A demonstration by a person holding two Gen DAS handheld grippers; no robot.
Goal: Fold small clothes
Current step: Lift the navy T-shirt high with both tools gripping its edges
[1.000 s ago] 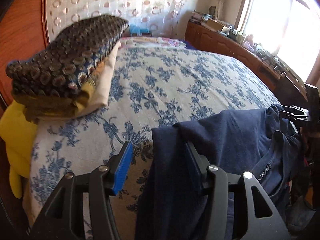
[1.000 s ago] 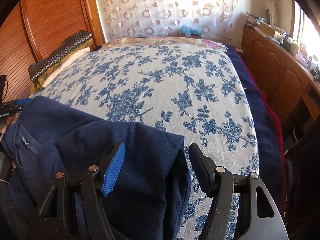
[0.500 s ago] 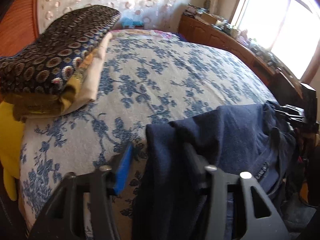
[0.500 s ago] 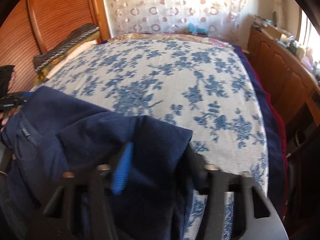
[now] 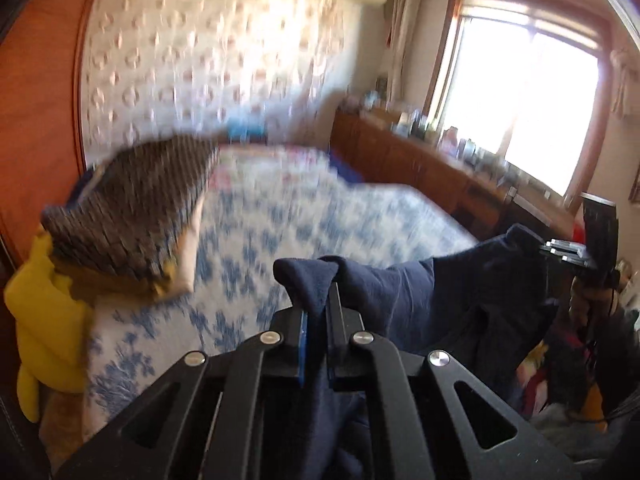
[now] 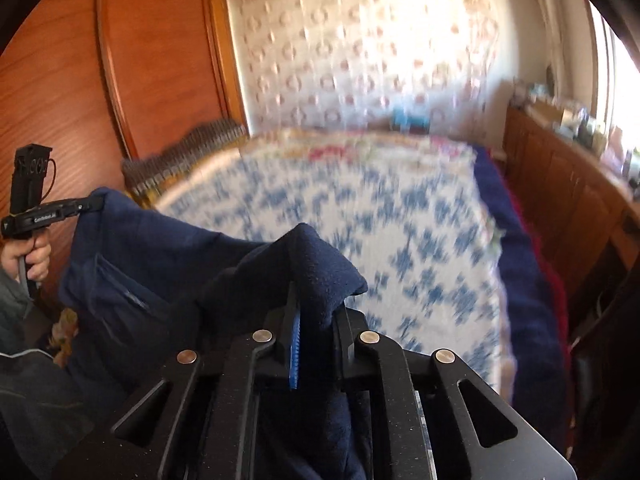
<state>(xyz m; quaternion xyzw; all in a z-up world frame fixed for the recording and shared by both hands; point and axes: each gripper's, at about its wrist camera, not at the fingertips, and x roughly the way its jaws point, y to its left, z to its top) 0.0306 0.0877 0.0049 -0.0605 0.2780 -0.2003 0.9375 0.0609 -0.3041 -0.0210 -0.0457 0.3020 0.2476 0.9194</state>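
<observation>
A navy blue garment (image 5: 420, 300) hangs between both grippers above the near end of the bed. My left gripper (image 5: 316, 312) is shut on one bunched corner of it. My right gripper (image 6: 316, 312) is shut on the other corner (image 6: 320, 264). The cloth sags between them, with its neckline (image 6: 120, 288) showing in the right wrist view. The right gripper also shows at the right edge of the left wrist view (image 5: 576, 252), and the left gripper at the left edge of the right wrist view (image 6: 44, 212). The background is motion-blurred.
The bed has a white cover with blue flowers (image 5: 320, 216) (image 6: 360, 208). A stack of folded patterned cloth (image 5: 136, 204) lies at its left side over a yellow item (image 5: 44, 312). A wooden cabinet with clutter (image 5: 432, 160) runs along the right wall under a window.
Both grippers went from open around the garment's corners to shut on them. Both have lifted, raising the garment off the bed edge.
</observation>
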